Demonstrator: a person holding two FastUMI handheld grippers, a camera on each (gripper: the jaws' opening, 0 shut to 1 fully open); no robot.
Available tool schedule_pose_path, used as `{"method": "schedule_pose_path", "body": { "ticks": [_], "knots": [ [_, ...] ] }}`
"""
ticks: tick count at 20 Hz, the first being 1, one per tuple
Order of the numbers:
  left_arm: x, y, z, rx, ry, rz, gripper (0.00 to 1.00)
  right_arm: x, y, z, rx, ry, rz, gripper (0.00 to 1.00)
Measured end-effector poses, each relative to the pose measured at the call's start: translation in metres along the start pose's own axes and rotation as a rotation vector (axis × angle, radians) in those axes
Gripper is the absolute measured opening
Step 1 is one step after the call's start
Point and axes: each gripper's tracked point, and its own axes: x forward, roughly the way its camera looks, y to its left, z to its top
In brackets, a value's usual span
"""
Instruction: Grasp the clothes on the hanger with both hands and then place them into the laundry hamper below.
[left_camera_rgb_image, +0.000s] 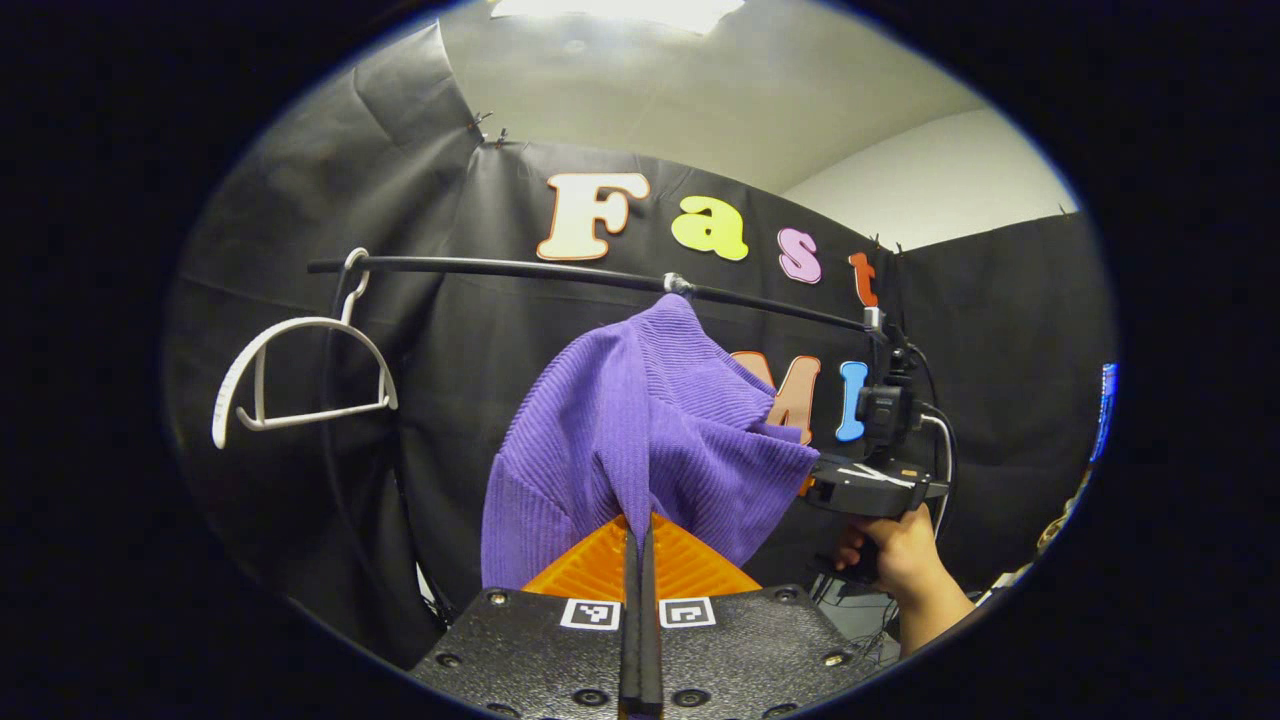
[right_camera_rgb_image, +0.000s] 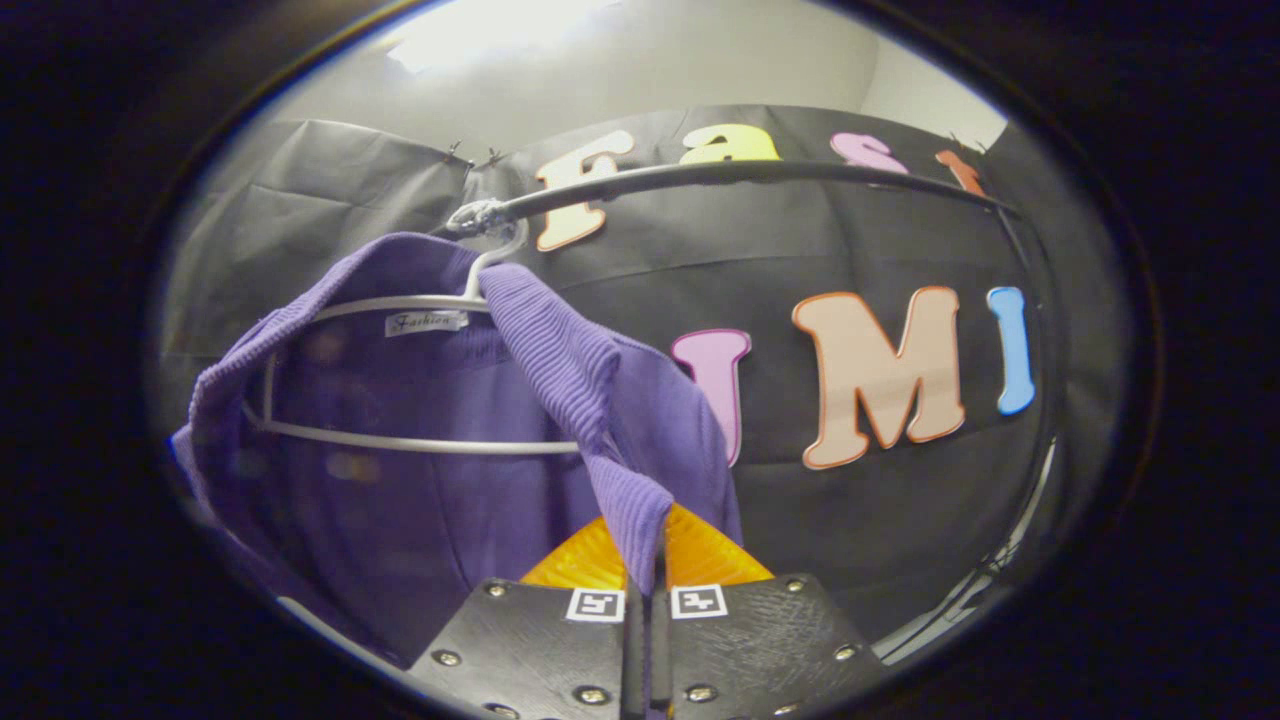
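A purple ribbed sweater (left_camera_rgb_image: 640, 420) hangs from the black rail (left_camera_rgb_image: 520, 268). In the left gripper view my left gripper (left_camera_rgb_image: 640, 530) is shut on a fold of its lower front. Farther right, a hand (left_camera_rgb_image: 900, 560) holds my right gripper (left_camera_rgb_image: 815, 480), which pinches the sweater's right edge and pulls it sideways. In the right gripper view the sweater (right_camera_rgb_image: 420, 500) still sits on a white hanger (right_camera_rgb_image: 400, 440) hooked on the rail (right_camera_rgb_image: 740, 172). My right gripper (right_camera_rgb_image: 652, 545) is shut on the ribbed edge that drapes down between its fingers.
An empty white hanger (left_camera_rgb_image: 300, 375) hangs at the left end of the rail. The black cloth wall stands close behind the rail. Cables (left_camera_rgb_image: 940, 440) trail down at the rail's right end, past the hand.
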Motion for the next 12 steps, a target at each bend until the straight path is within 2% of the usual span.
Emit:
{"method": "schedule_pose_path", "body": {
  "ticks": [3,8,9,12],
  "knots": [
    [-0.011,0.025,0.02,-0.006,-0.024,0.025,0.0,0.0,-0.019,0.018,-0.027,-0.033,-0.067,0.03],
    [0.001,0.083,0.057,0.024,-0.113,0.173,0.0,0.009,-0.034,0.039,-0.082,-0.065,-0.139,0.03],
    [0.007,0.086,0.061,0.013,-0.121,0.182,0.0,0.013,-0.037,0.041,-0.08,-0.065,-0.145,0.07],
    [0.021,0.098,0.07,0.029,-0.125,0.204,0.0,0.019,-0.038,0.053,-0.07,-0.087,-0.126,0.0]
  ]
}}
